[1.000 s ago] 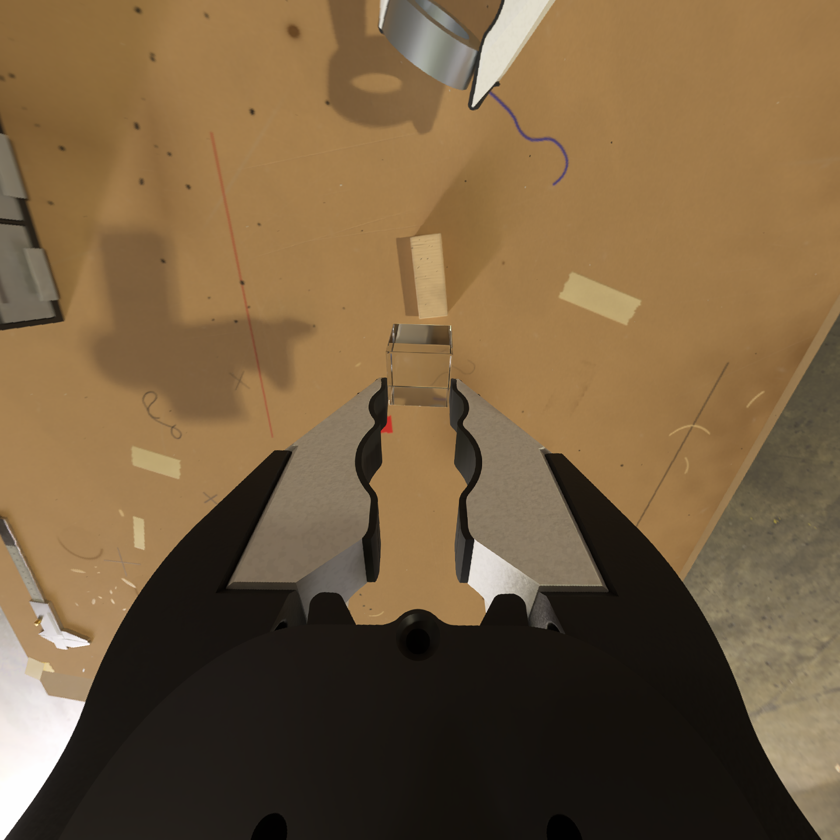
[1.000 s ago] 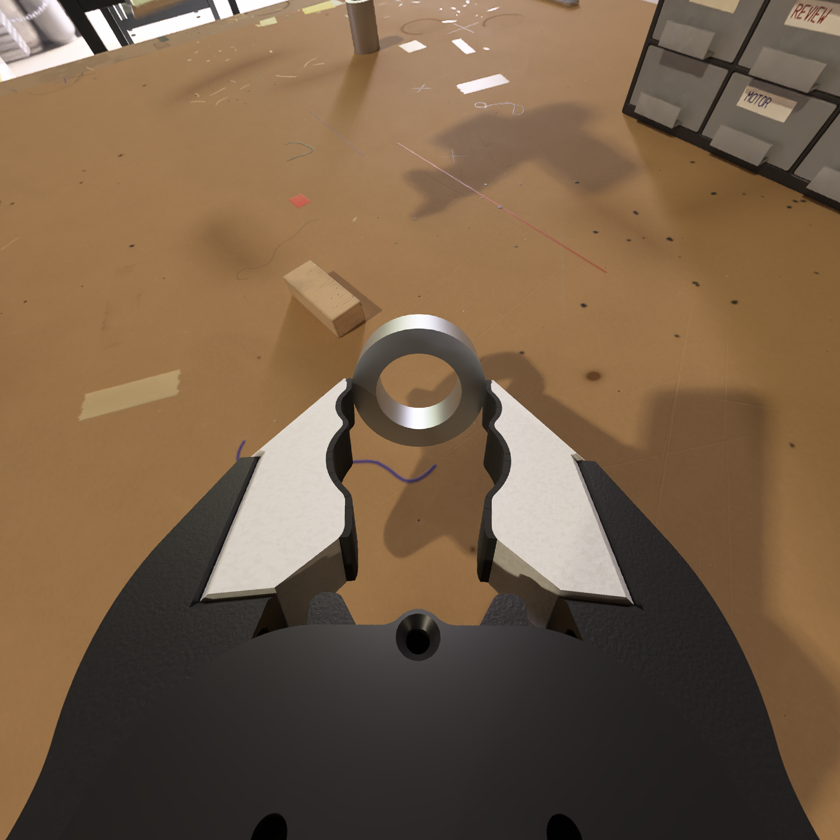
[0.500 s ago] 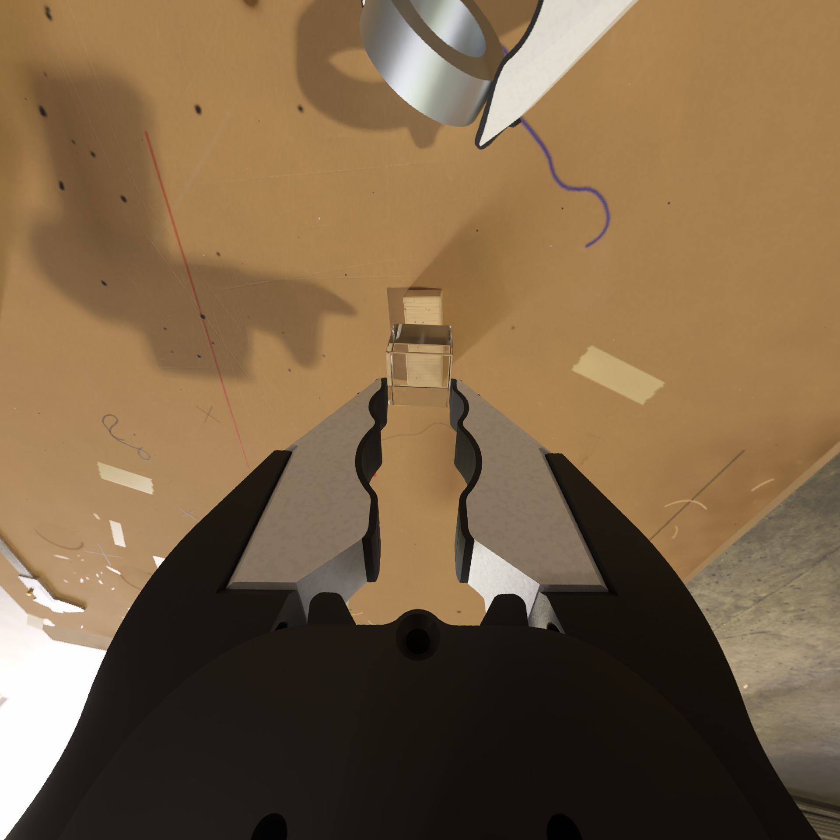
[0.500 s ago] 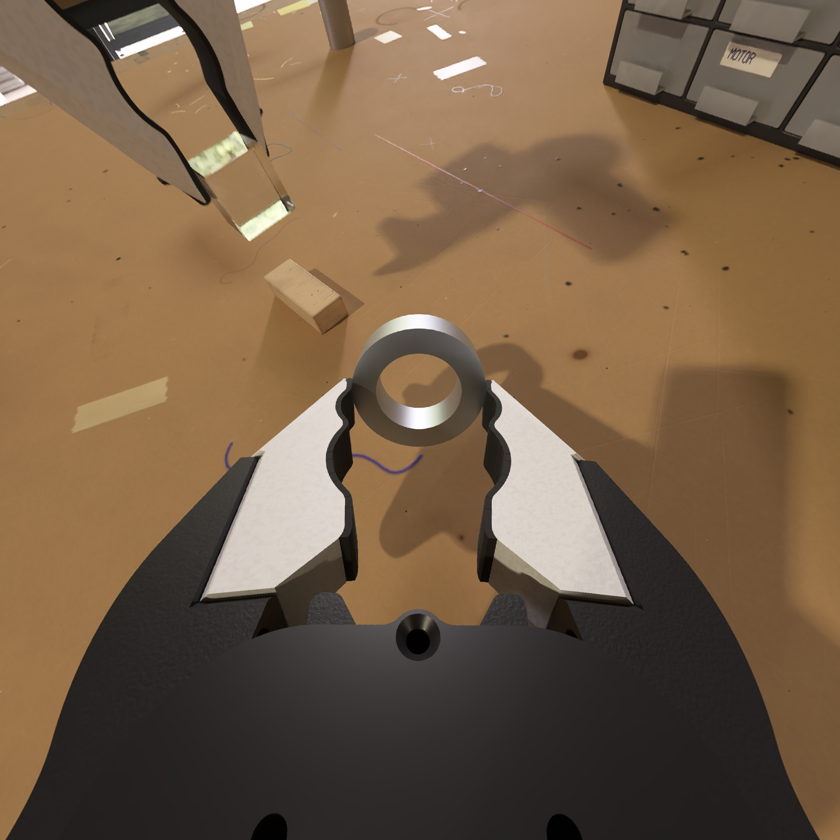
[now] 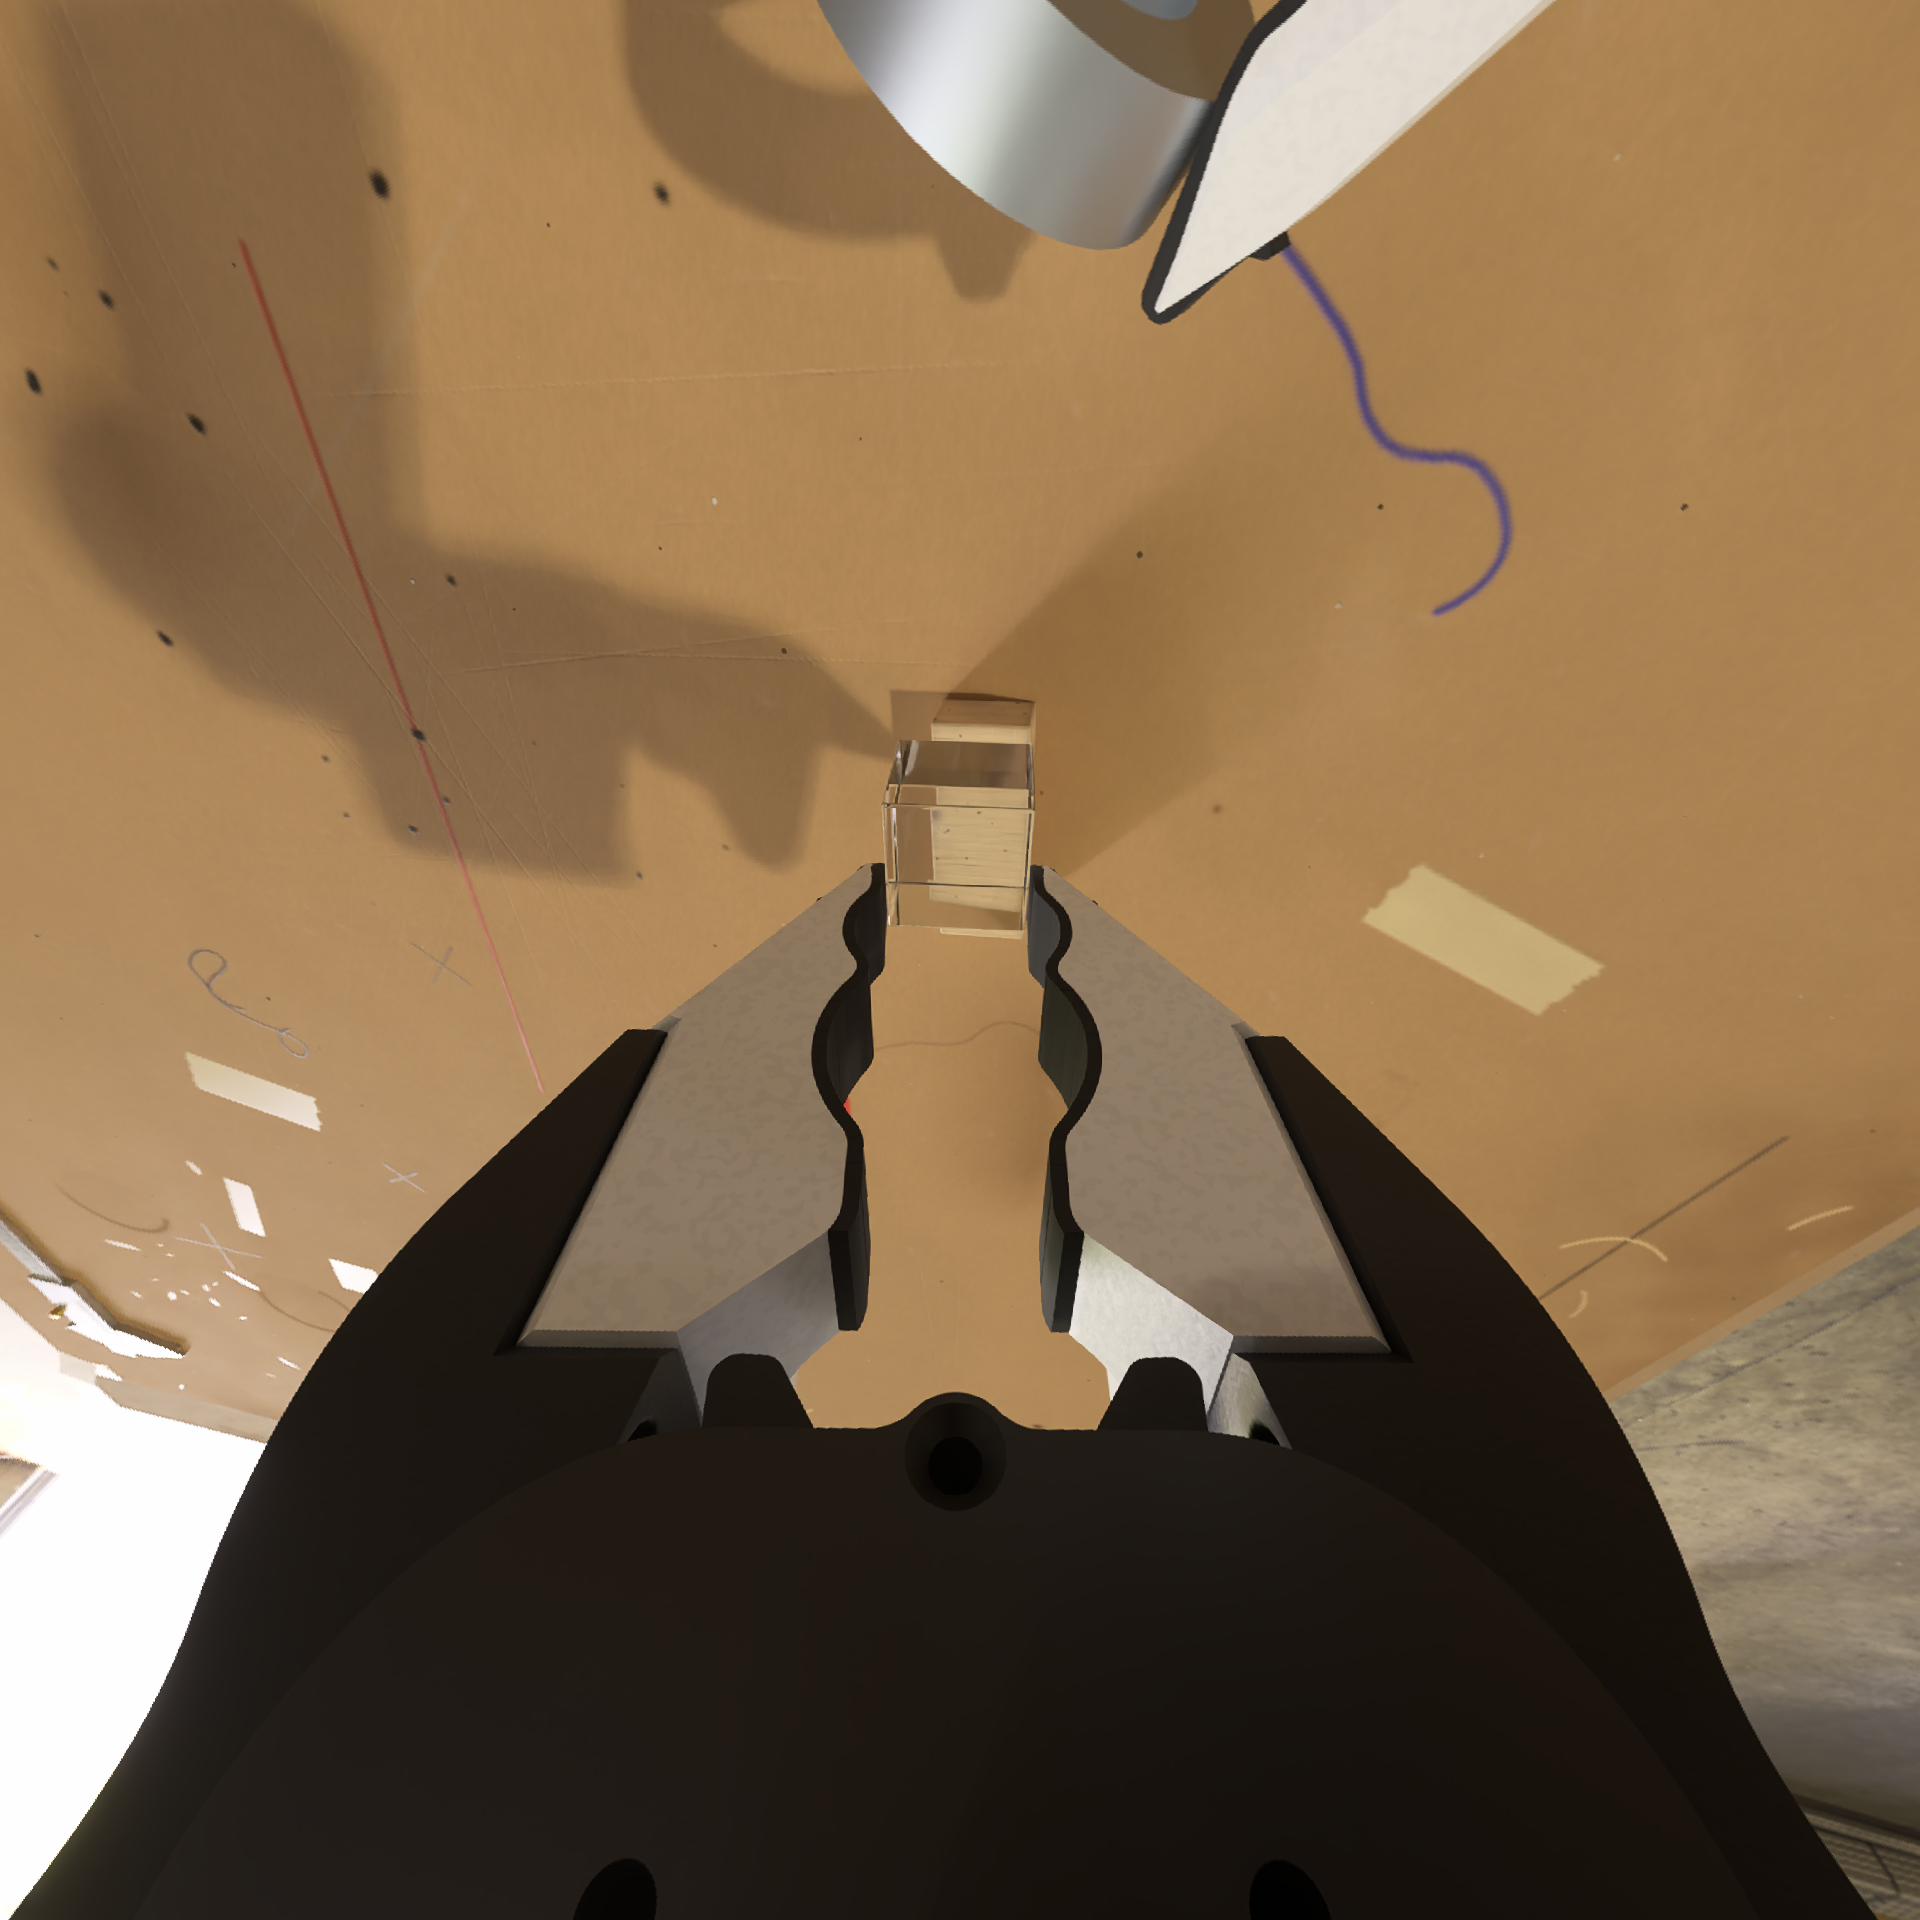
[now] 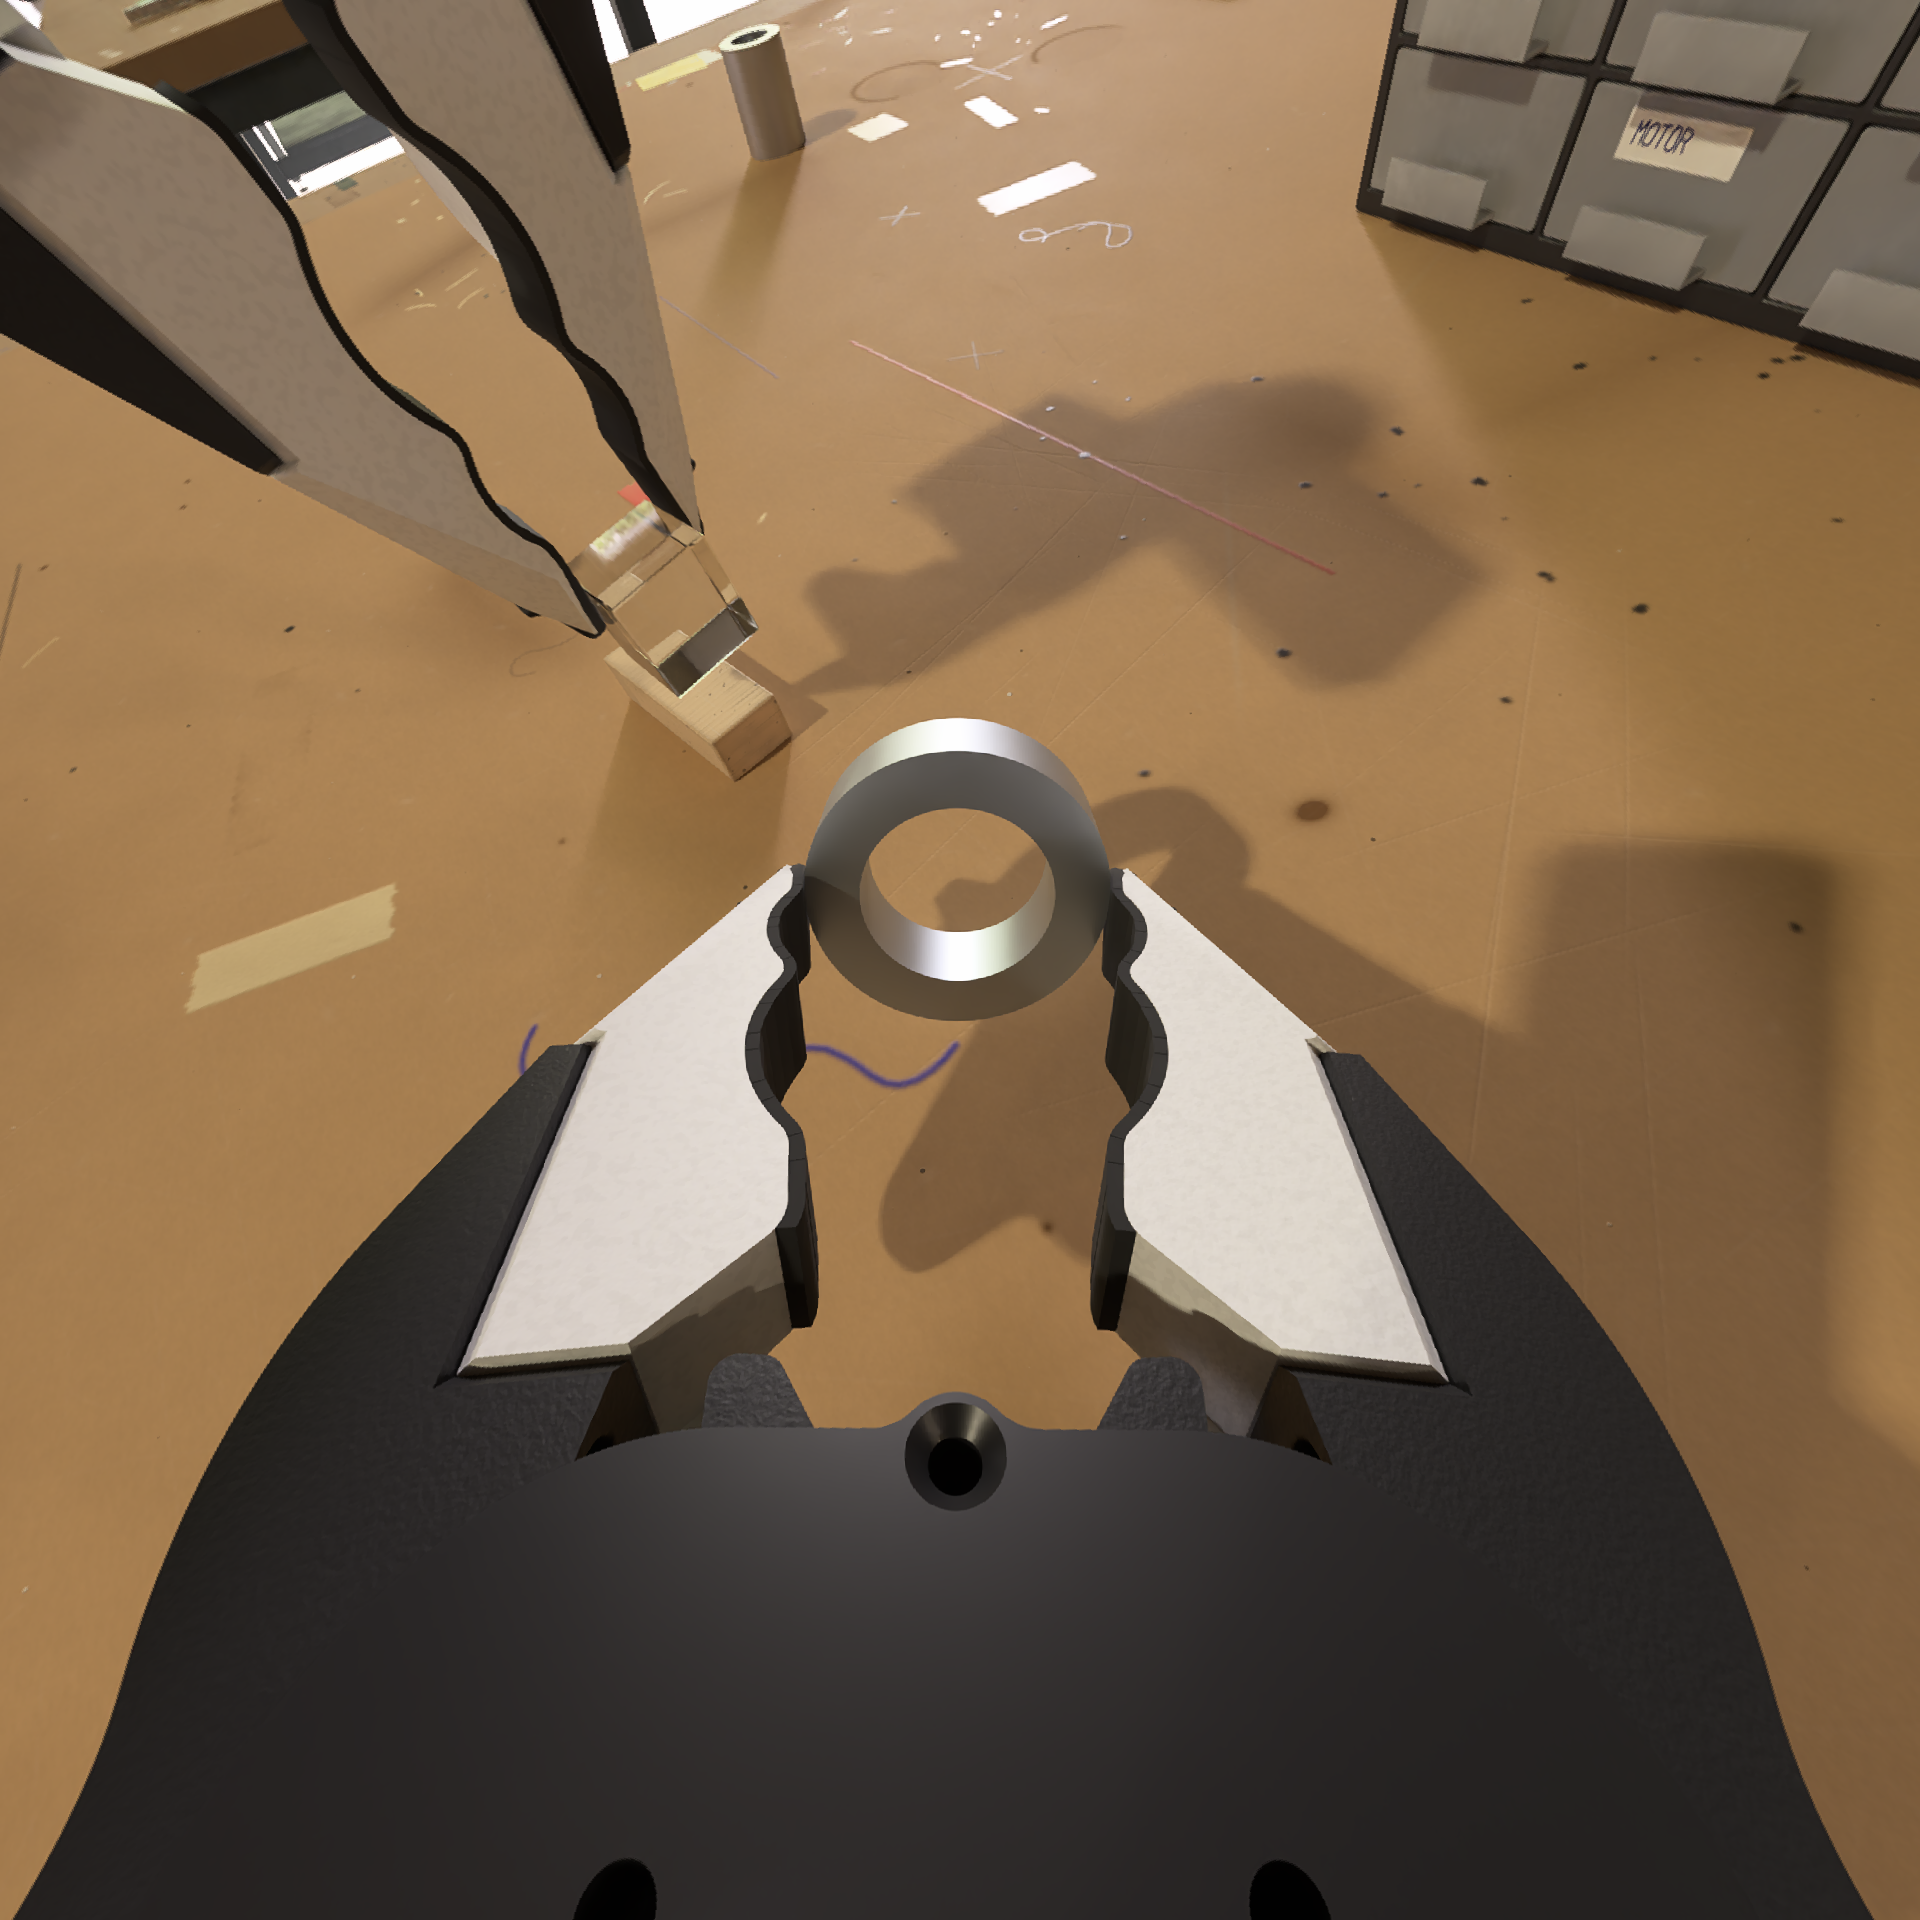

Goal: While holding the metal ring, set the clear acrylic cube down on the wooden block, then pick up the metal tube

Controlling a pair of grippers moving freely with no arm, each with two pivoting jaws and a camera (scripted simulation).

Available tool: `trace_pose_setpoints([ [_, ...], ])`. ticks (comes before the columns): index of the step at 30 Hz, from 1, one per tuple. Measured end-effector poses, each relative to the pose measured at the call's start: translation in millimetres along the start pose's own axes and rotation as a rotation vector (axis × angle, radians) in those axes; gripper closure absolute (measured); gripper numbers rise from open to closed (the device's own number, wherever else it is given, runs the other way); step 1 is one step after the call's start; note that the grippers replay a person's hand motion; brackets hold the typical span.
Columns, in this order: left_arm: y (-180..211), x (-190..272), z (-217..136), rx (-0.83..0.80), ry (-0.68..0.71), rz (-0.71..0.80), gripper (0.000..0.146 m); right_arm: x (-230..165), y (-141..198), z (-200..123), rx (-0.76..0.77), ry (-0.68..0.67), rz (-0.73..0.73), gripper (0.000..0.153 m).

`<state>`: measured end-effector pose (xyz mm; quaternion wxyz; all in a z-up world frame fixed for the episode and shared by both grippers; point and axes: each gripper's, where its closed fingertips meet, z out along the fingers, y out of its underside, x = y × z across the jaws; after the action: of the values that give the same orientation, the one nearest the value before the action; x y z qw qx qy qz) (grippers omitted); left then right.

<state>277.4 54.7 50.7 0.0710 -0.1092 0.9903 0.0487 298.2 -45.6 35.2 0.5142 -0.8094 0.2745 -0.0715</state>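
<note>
My left gripper [image 5: 956, 883] is shut on the clear acrylic cube [image 5: 961, 847] and holds it right over the wooden block [image 5: 985, 719]; whether they touch I cannot tell. In the right wrist view the left gripper [image 6: 639, 577] comes in from the upper left, with the cube [image 6: 675, 608] over the far end of the block [image 6: 717, 707]. My right gripper [image 6: 956, 883] is shut on the metal ring [image 6: 956, 862], held above the table. The ring [image 5: 1039, 135] also shows at the top of the left wrist view. The metal tube [image 6: 762, 91] stands upright at the far side.
A grey drawer cabinet [image 6: 1662, 156] stands at the far right. Tape strips [image 6: 296, 945], a blue thread [image 6: 883, 1070] and a red line [image 6: 1091, 457] lie on the brown table [image 6: 1351, 727]. The table edge [image 5: 1714, 1320] runs at the lower right of the left wrist view.
My left gripper has come down and forward with the cube, from short of the block to right over it. My right gripper holds the ring about where it was.
</note>
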Motion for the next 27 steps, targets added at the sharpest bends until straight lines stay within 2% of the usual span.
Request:
trace_pose_setpoints([
  [27,8,-1,18,-0.006,-0.002,-0.04,0.119,1,-1,-1,0.004,0.0,0.002,0.096],
])
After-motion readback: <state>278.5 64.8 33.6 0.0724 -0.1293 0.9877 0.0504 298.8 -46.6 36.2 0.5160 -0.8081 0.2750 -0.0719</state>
